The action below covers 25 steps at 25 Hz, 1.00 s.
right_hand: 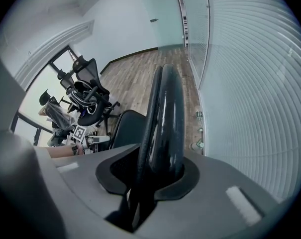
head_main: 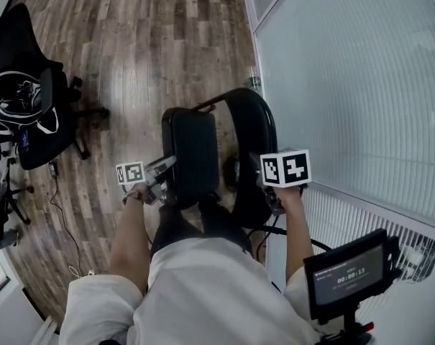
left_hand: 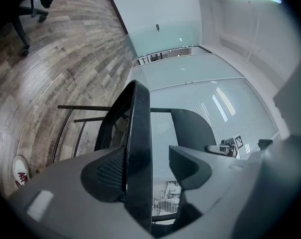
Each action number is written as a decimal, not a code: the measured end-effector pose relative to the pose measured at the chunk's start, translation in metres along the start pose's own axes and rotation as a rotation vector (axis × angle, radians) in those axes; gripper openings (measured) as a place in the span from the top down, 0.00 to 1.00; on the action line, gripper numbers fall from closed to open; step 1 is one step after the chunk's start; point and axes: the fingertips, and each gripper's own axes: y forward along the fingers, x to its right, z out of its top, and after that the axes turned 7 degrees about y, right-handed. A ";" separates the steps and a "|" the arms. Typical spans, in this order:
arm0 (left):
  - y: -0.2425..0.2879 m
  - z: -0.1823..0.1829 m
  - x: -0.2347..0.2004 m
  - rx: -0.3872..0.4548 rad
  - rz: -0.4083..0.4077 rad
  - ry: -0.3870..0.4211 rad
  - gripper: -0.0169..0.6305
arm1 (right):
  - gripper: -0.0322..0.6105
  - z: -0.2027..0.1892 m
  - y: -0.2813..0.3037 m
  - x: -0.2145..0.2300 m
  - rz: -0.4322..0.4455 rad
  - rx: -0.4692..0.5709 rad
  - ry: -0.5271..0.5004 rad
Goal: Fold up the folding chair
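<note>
The black folding chair stands beside the glass wall, its padded seat tipped up towards the curved backrest. My left gripper is at the seat's near-left edge. In the left gripper view the seat edge runs between the jaws of the left gripper; it lies against the left pad, with a gap to the right one. My right gripper points steeply down over the backrest. In the right gripper view the right gripper is shut on the backrest's rim. The chair legs show beyond the seat.
Black office chairs stand at the left, with a cable on the wooden floor. The glass wall with blinds is close on the right. A small screen on a stand is at the lower right. A bottle stands by the wall.
</note>
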 end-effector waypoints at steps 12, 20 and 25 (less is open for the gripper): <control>0.025 -0.005 0.023 -0.013 -0.024 -0.009 0.60 | 0.83 0.004 -0.009 0.014 0.086 0.019 0.105; 0.033 -0.004 0.029 -0.006 -0.033 -0.016 0.60 | 0.83 0.008 -0.009 0.003 0.086 0.020 0.091; 0.036 -0.005 0.030 0.021 -0.011 -0.004 0.60 | 0.83 0.007 -0.008 -0.001 0.088 0.022 0.074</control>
